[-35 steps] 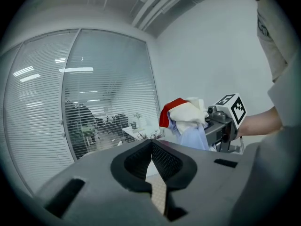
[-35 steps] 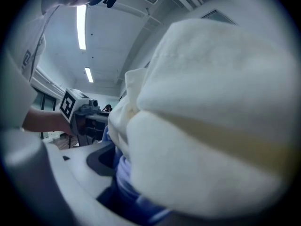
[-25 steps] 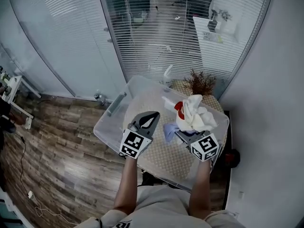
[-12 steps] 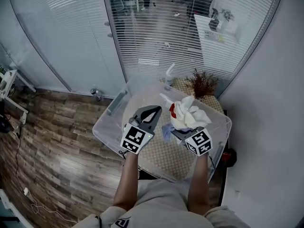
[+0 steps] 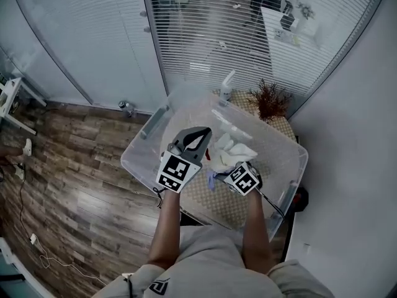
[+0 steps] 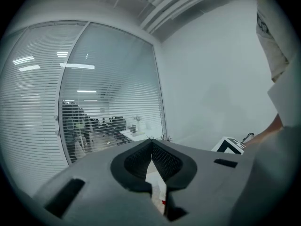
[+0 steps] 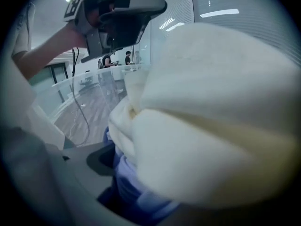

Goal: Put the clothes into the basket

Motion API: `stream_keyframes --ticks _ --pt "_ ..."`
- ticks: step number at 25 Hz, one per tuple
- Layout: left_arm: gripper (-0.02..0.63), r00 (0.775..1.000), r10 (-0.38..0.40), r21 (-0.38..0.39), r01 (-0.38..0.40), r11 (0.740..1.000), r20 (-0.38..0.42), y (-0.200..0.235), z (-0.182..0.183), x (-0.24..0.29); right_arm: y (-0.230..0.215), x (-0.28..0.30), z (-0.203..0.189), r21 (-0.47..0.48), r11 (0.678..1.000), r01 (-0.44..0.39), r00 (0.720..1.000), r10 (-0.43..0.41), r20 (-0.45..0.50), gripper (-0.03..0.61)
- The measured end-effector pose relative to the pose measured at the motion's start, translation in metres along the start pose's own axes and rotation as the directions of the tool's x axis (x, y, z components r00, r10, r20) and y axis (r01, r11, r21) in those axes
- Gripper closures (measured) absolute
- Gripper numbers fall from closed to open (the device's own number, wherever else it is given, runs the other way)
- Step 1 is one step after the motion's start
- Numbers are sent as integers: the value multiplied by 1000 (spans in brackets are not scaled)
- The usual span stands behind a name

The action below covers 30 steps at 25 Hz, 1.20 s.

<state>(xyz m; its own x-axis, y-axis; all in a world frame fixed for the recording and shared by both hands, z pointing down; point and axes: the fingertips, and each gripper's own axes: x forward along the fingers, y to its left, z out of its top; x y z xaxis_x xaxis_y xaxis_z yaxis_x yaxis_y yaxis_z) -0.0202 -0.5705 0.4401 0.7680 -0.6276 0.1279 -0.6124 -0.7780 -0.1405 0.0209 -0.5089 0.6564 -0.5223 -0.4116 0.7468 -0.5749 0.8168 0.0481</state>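
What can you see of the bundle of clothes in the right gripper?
The bundle of clothes is soft, crumpled fabric: a cream-white piece on top, a pale blue piece beneath. The right gripper holds it bunched between its jaws, inside the clear plastic basket. Whether it touches the bottom cannot be told.
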Motion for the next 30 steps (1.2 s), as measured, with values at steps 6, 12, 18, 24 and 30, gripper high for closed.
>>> stream_keyframes --ticks 6,12,18,24,30 --pt "600 1000 13 -10 -13 1000 -6 4 -9 -3 -2 14 -19 -93 995 23 985 -38 -169 85" --pt "600 1000 10 -15 -10 1000 -4 1 -9 -4 -12 0 5 -69 995 68 995 -73 -71 81" --pt "600 1000 10 -14 -10 1000 -3 1 -8 -7 -10 -3 16 -86 992 87 995 -90 -32 81" --pt "600 1000 10 -13 -10 1000 -1 0 -7 -9 -17 -15 37 -95 985 145 988 -140 57 84" --pt "600 1000 14 -8 -14 1000 -4 0 -9 -12 -37 -51 78 -34 957 288 921 -267 282 496"
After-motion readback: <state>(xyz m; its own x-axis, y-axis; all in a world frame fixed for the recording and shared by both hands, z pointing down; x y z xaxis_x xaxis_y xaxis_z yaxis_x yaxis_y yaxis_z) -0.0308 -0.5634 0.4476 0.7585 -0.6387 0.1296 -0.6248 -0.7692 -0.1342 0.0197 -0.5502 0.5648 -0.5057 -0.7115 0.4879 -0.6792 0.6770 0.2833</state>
